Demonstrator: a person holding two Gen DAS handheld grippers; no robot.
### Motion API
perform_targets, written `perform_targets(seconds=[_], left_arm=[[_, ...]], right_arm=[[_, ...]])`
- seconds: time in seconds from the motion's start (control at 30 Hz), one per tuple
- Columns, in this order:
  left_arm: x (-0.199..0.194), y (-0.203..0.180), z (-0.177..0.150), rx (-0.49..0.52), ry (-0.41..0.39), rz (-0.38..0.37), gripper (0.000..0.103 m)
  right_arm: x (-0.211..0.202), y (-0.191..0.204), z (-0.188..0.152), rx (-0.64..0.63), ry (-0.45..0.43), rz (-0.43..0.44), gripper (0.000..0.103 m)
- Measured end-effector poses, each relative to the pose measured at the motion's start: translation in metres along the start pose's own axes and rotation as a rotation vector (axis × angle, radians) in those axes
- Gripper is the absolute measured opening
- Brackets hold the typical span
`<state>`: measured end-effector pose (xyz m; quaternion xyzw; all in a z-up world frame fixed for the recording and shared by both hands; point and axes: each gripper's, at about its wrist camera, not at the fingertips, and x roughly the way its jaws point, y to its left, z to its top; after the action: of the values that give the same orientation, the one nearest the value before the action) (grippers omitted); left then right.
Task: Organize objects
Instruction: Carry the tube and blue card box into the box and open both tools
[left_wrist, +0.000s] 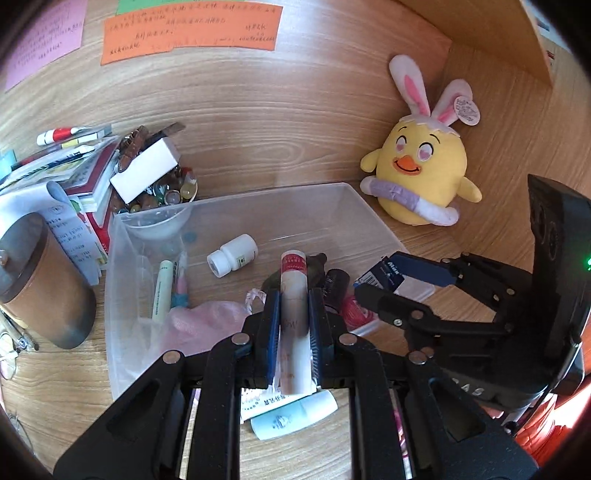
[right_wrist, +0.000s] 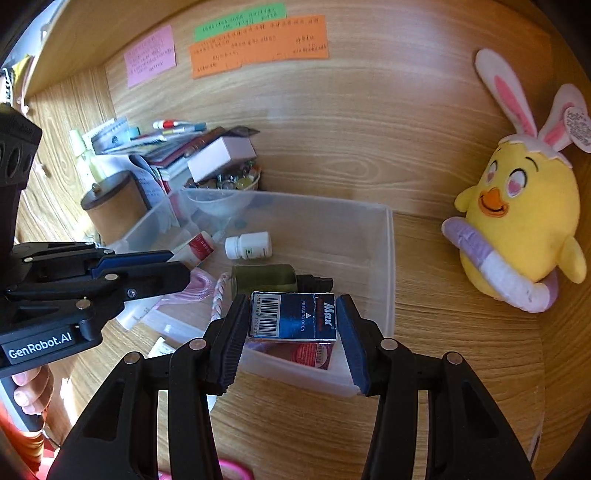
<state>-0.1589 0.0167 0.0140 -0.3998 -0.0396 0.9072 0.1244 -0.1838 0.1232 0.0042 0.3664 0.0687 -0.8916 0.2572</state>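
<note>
A clear plastic bin (left_wrist: 122, 236) (right_wrist: 388, 258) stands on the wooden desk. It holds a white pill bottle (left_wrist: 232, 254) (right_wrist: 249, 245), a dark green bottle (right_wrist: 264, 278), a pink pouch (left_wrist: 199, 325) and pens. My left gripper (left_wrist: 293, 321) (right_wrist: 177, 266) is shut on a white tube with a red cap (left_wrist: 293, 295) (right_wrist: 197, 247) over the bin's near side. My right gripper (right_wrist: 293, 321) (left_wrist: 402, 280) is shut on a blue Max staple box (right_wrist: 293, 315) (left_wrist: 384, 275) above the bin's near right corner.
A yellow chick plush with bunny ears (left_wrist: 421, 170) (right_wrist: 521, 221) sits right of the bin. A brown lidded canister (left_wrist: 40, 284) (right_wrist: 114, 206), stacked books, a white box (left_wrist: 146, 170) and a bowl of beads crowd the left. Coloured notes (right_wrist: 258, 44) hang on the back wall.
</note>
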Motion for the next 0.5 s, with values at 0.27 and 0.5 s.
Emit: perform_targets(seconds=[0.27, 0.5], left_arm=[[0.009, 0.000, 0.006, 0.004, 0.024, 0.021, 0.014], [0.002, 0.001, 0.005, -0.005, 0.015, 0.006, 0.018]], right_arm=[[0.022, 0.001, 0.001, 0.002, 0.045, -0.005, 0.045], [0.014, 0.003, 0.000, -0.009, 0.039, -0.007, 0.049]])
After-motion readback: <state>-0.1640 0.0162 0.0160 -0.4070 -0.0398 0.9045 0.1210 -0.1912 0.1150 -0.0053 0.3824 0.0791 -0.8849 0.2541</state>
